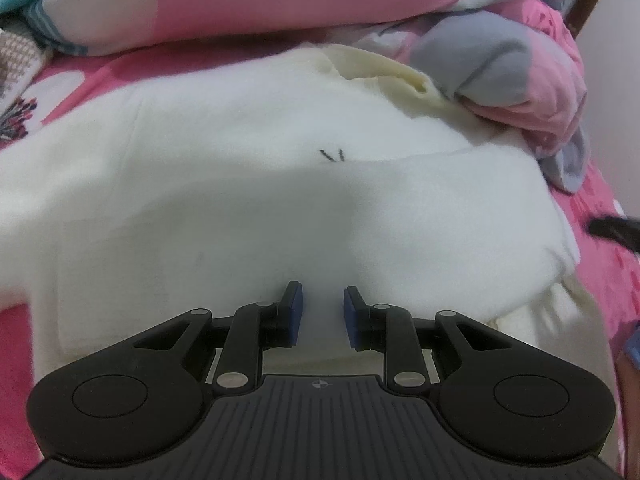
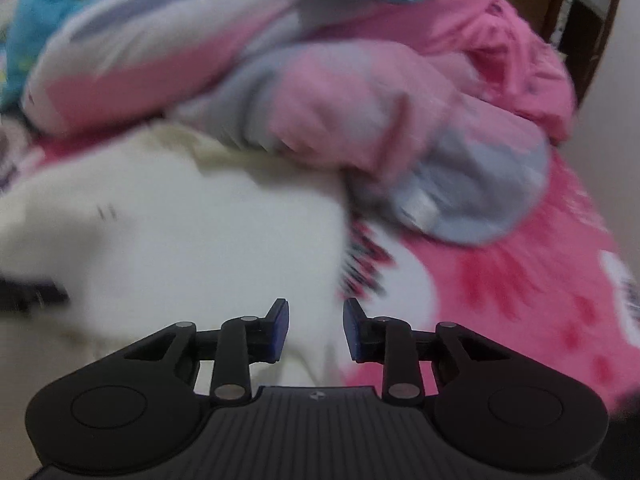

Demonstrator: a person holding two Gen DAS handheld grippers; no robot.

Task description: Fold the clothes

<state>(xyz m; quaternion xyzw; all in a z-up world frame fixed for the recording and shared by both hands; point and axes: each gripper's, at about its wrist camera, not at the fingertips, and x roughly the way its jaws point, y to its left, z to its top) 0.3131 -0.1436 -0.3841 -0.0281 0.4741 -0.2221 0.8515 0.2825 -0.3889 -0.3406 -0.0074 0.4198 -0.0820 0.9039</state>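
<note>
A bed covered by a pink patterned sheet [image 1: 600,216] carries a white garment [image 1: 240,184] spread flat, a rumpled pink-and-grey garment [image 2: 400,136] beside it, and a striped quilt [image 1: 224,0] behind.

Soft indoor light; right view motion-blurred, fisheye-bent.

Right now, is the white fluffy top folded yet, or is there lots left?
One fold shows across the white top, just below its small dark mark. Neither the left gripper nor the right gripper pinches cloth. Still left: finishing the top, and the crumpled pink and grey garment behind it.
</note>
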